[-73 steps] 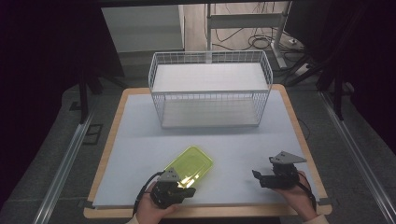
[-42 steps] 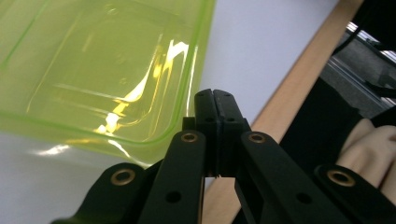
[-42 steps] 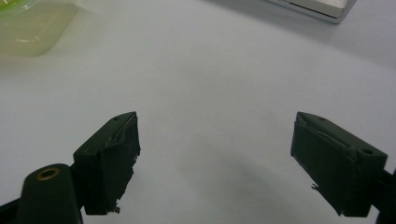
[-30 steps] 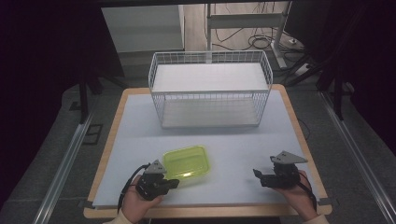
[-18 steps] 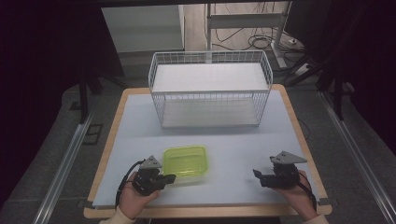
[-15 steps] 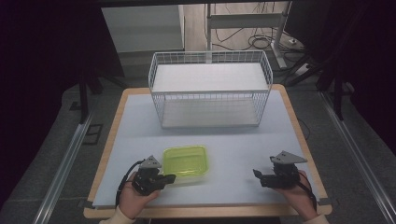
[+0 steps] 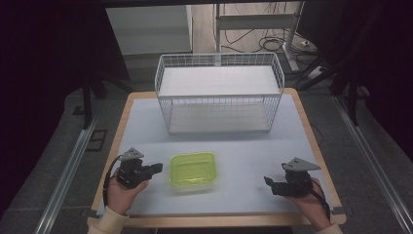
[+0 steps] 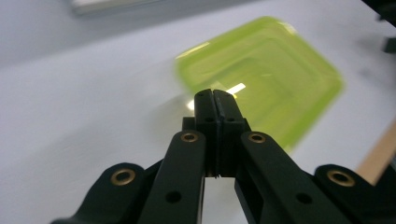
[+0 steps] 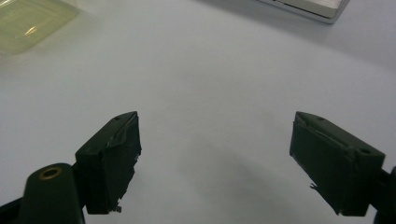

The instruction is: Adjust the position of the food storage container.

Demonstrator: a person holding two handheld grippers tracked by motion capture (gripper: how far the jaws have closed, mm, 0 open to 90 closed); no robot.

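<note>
A yellow-green plastic container lies flat and open side up on the white table top, near the front at the middle. My left gripper sits just to its left, a small gap apart, held by a hand. In the left gripper view its jaws are pressed together with nothing between them, and the container lies beyond the tips. My right gripper rests at the front right, open. Its jaws stand wide apart over bare table, and the container shows at the far upper left.
A white wire basket stands at the back middle of the table, its base at the top of the right gripper view. The wooden table edge runs along the front. Metal rails flank the table on both sides.
The left gripper carried the tilted container leftward, laid it flat and let go. It has since drawn a little to the left. The right gripper has stayed put.
</note>
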